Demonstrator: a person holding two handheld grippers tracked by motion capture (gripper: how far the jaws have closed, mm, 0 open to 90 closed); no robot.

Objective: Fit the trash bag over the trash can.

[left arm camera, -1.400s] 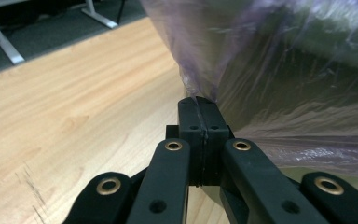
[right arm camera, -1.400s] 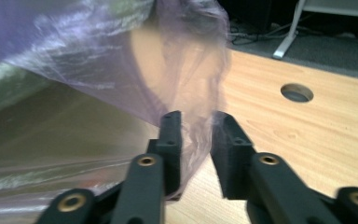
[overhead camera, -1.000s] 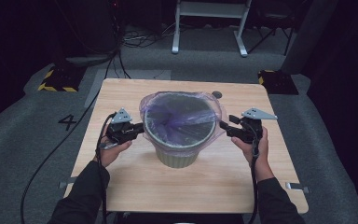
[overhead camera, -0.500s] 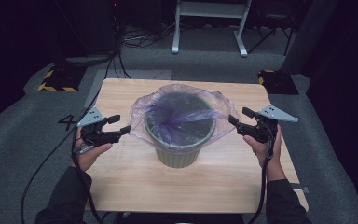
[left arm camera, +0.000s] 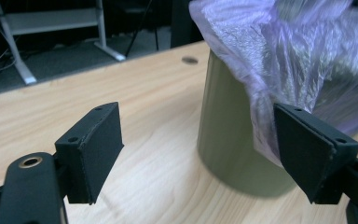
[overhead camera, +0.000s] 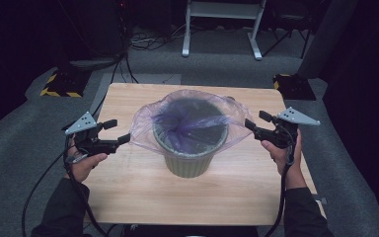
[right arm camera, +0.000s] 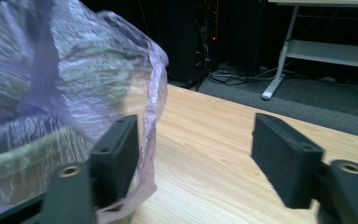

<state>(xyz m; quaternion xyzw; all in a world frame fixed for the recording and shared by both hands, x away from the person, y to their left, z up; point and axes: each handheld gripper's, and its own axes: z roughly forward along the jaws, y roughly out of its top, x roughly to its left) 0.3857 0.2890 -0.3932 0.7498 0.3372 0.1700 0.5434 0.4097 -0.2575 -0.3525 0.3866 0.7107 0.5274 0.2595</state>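
Table (overhead camera: 128, 197) is a light wood top; its near half and both side strips lie bare, so there is room to move at either flank. Far edge faces grey carpet, w/ a white metal frame (overhead camera: 222, 24) and cables beyond. A small dark round spot (left arm camera: 189, 59) sits in the top near the far edge.

Bin (overhead camera: 190, 160), olive-green, round, stands upright approx. at table centre, well clear of all edges. Purple bag (overhead camera: 177, 121), thin translucent plastic, lines it; the bag mouth flares out over the rim on both sides and hangs loose, not pulled down. Inside: crumpled bag film, dark below; contents cannot be told.

Left gripper (overhead camera: 114, 132): jaws have just been opening and stand released, wide apart. Bag edge brushes the outer face of one pad (left arm camera: 307, 149); nothing lies between the pads. It sits just beside the bag's left flare, above the table.

Right gripper (overhead camera: 256, 122): jaws spread, having just closed a little; nothing pinched. Bag edge drapes against one pad (right arm camera: 116, 154); gap btw. the pads shows bare wood. It sits at the bag's right flare.
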